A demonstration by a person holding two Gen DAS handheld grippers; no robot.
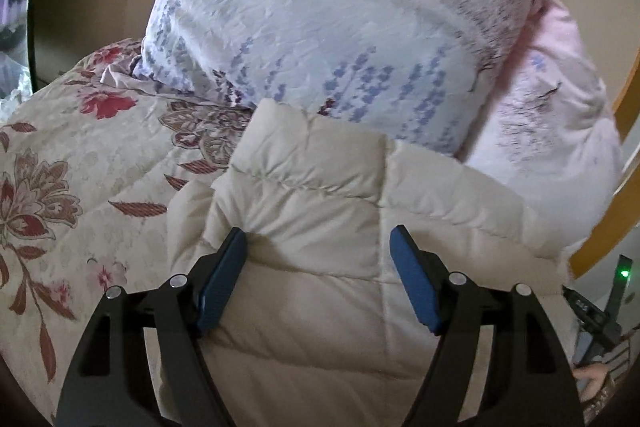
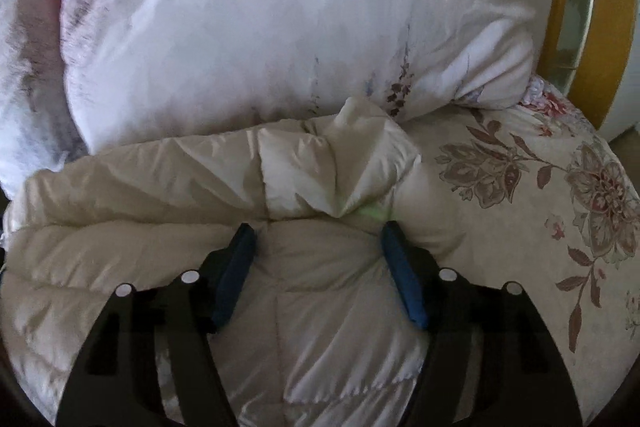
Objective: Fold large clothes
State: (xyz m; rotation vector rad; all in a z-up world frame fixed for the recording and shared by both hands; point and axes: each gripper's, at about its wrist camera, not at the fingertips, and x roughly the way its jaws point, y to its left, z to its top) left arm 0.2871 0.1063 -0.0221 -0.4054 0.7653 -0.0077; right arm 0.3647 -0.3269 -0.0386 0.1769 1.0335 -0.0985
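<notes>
A cream quilted puffer jacket (image 1: 328, 211) lies on a floral bedspread (image 1: 80, 155), bunched into thick folds. My left gripper (image 1: 318, 239) is open, its blue pads pressed down on the jacket's padding with nothing between them pinched. In the right wrist view the same jacket (image 2: 200, 195) fills the lower half, with a raised fold (image 2: 340, 163) at its far edge. My right gripper (image 2: 318, 233) is open too, its blue pads resting on the jacket just below that fold.
A big pale pink and lilac flowered duvet (image 1: 340, 27) is heaped right behind the jacket, also in the right wrist view (image 2: 280, 27). A yellow wooden bed frame (image 2: 608, 39) stands at the far right. The floral bedspread (image 2: 540, 187) extends right.
</notes>
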